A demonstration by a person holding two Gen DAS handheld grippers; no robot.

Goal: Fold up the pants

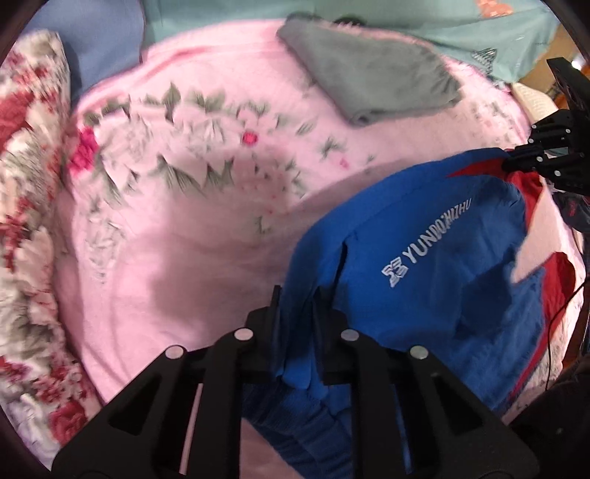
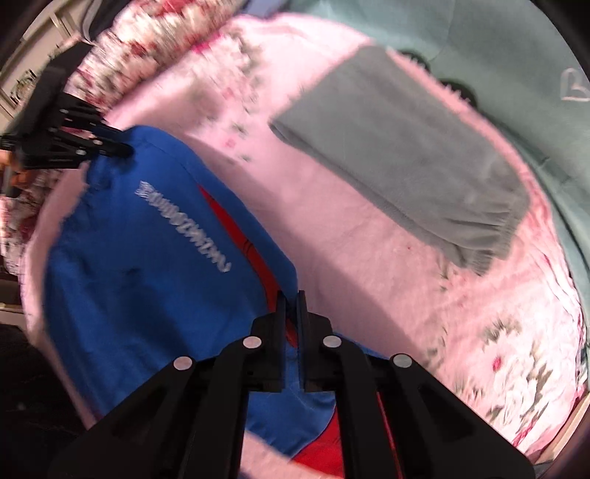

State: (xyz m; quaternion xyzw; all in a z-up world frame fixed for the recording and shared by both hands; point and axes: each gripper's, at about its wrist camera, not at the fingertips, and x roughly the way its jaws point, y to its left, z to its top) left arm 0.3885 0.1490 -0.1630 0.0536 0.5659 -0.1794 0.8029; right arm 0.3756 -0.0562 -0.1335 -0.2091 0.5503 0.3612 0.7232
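Observation:
Blue pants (image 1: 435, 265) with red side panels and white lettering hang stretched above a pink floral blanket (image 1: 177, 228). My left gripper (image 1: 297, 294) is shut on one edge of the blue cloth. My right gripper (image 2: 291, 298) is shut on the opposite edge, by the red stripe; the pants (image 2: 155, 265) spread away to its left. Each gripper shows in the other's view: the right one (image 1: 516, 160) at the far right, the left one (image 2: 118, 149) at the upper left, both pinching the cloth.
A folded grey garment (image 1: 372, 70) lies on the blanket farther back; it also shows in the right wrist view (image 2: 413, 162). A red-and-white floral quilt (image 1: 25, 184) bunches along the left. Teal bedding (image 1: 405, 18) lies behind.

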